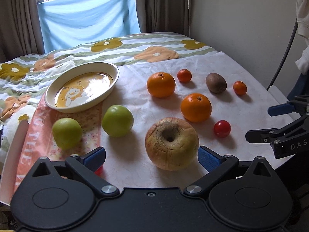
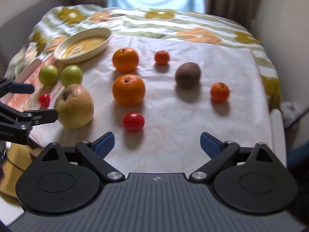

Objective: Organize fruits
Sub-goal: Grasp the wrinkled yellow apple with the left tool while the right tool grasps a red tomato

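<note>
Curtained window behind, pale cloth (image 1: 154,89) over floral bedding. Left gripper (image 1: 151,157) hovering wide open, empty, closing in on large wrinkled apple (image 1: 171,143), which is sitting partly between its pads. Right gripper (image 2: 157,143) also gaping, holding nothing, near cherry tomato (image 2: 133,121). Oval dish (image 1: 115,73) lying empty, far left. Judging apple heavy, skin soft and bruisable; gripping across widest sides advisable. Reading "DAS" on right gripper's body, "THE" on pink mat (image 1: 38,145).

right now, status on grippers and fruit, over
Left gripper open, right gripper open, both empty. Big apple beside left gripper. Dish empty, fruit loose on cloth. Nothing blocking.
</note>
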